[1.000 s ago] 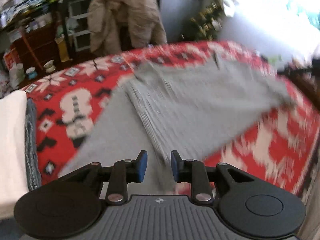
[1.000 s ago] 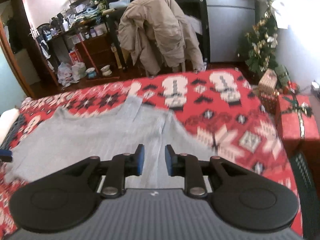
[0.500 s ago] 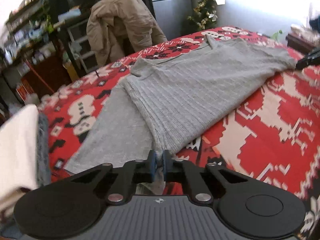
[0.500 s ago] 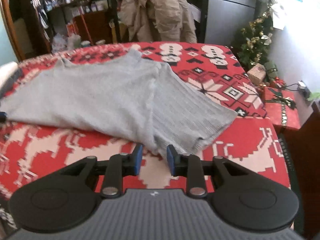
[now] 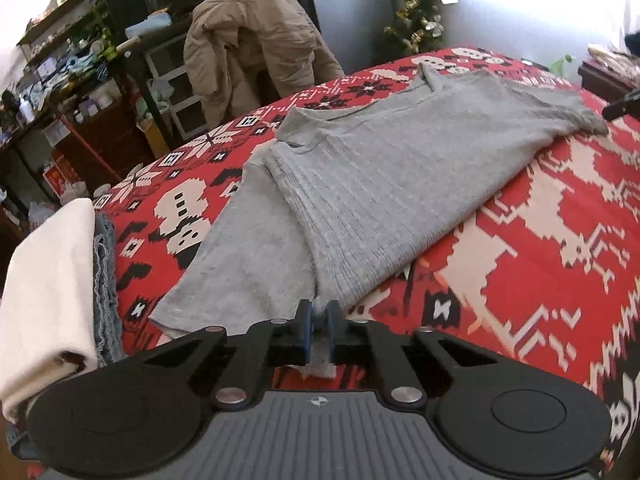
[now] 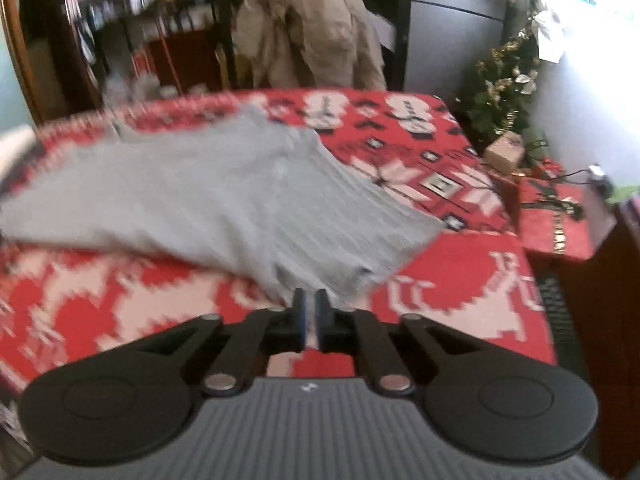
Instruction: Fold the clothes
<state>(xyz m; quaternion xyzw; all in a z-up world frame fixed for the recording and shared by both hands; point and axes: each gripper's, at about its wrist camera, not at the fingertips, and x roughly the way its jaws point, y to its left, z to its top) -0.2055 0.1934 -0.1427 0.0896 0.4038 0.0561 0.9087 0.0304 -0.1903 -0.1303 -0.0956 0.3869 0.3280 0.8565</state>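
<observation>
Both tongs work the hem: left gripper (image 5: pixel 319 322) is opening, gray sweater (image 5: pixel 384 184) pinched; right gripper (image 6: pixel 310 312) closing, apparently cloth-free amid blur; soft, limp knit, best taken at hem corners.

A lived-in home room is shown. A red patterned blanket (image 5: pixel 520 240) is spread out, a beige jacket (image 5: pixel 248 52) draped over a chair, cluttered shelves (image 5: pixel 60 72) behind. A decorated Christmas tree (image 6: pixel 504 92) and wrapped gifts (image 6: pixel 556 220) are seen.

Motion blur smears the sweater (image 6: pixel 224 200) and blanket (image 6: pixel 460 292).

No legible text or labels; shelf clutter perhaps too blurred.
</observation>
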